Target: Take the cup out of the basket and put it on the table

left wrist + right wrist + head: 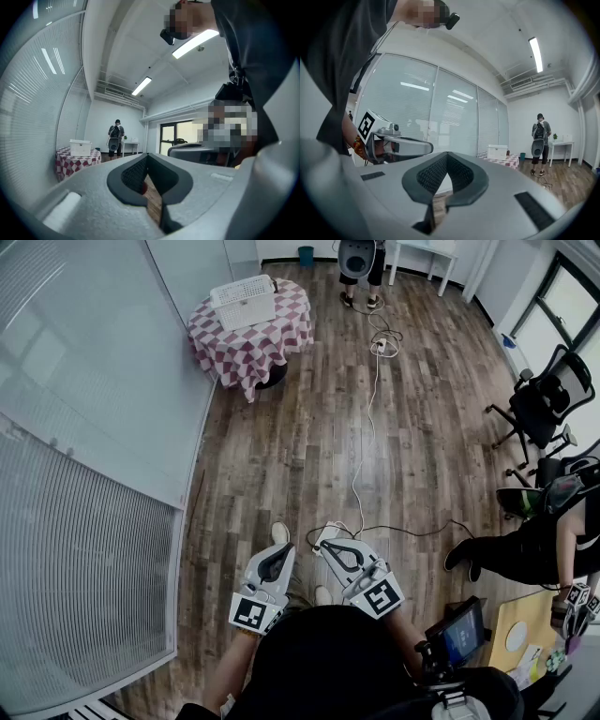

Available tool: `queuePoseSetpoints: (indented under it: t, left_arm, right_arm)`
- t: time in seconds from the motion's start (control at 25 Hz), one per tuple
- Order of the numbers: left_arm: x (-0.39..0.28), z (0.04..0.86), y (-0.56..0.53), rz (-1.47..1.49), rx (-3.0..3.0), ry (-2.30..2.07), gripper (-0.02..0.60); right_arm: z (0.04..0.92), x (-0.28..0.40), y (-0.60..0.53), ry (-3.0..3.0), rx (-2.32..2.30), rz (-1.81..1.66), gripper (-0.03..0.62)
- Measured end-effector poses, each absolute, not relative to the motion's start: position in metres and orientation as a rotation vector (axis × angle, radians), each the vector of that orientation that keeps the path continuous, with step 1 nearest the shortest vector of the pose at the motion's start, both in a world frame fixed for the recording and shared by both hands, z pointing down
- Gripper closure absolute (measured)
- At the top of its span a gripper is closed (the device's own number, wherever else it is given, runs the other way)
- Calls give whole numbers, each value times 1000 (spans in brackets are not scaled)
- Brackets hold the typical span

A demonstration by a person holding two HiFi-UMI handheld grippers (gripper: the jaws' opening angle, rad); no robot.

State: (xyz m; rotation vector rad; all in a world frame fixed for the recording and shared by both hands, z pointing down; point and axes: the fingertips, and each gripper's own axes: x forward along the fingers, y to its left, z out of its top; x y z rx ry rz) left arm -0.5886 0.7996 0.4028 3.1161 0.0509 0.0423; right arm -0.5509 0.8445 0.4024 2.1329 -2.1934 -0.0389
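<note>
The table (246, 345), draped in a red-and-white checked cloth, stands far across the wooden floor (309, 456), at about 11 o'clock from the person holding the tools. A white basket (240, 287) with latticed walls sits on top of it.

I can't make out the cup. From the head view the basket is too small and pale to show what it holds. From both gripper views its walls hide the inside.

Both tools are held close to the person's body, well apart from the table. The left gripper (280, 549) has its dark padded jaws pressed together at the tips, with nothing between them. Only floor shows through the hollow behind the tips. The right gripper (329, 546) is closed the same way and is just as empty.

At 12 o'clock another person (360, 261) stands by the far wall, cut off at the top edge of the head view. A white cable (367, 427) trails along the floor from there towards the grippers. At 2 o'clock is a black office chair (547, 401). At 3 o'clock a seated person (525, 547) is partly cut off by the edge.
</note>
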Motion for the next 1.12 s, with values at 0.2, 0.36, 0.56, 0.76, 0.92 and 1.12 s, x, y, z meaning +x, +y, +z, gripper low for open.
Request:
queuePoseSetpoints:
  t: [0.2, 0.36, 0.56, 0.76, 0.92, 1.12]
  left_arm:
    - [-580, 401, 781, 61, 3110, 40, 575]
    - [-561, 396, 758, 49, 3104, 53, 575]
    - [-540, 396, 722, 59, 3088, 85, 575]
    - [-517, 392, 687, 85, 3059, 130, 575]
    - [-500, 387, 648, 102, 3050, 158, 575]
    - [-489, 389, 600, 108, 2997, 170, 575]
  right_arm:
    - [401, -544, 830, -2184, 2124, -52, 583]
    - [387, -523, 812, -2187, 2204, -87, 582]
    - [383, -500, 774, -2174, 2224, -65, 582]
    - [372, -476, 734, -2138, 2258, -49, 582]
    - [368, -460, 691, -2128, 2267, -22, 582]
    - [366, -452, 633, -2117, 2206, 12, 582]
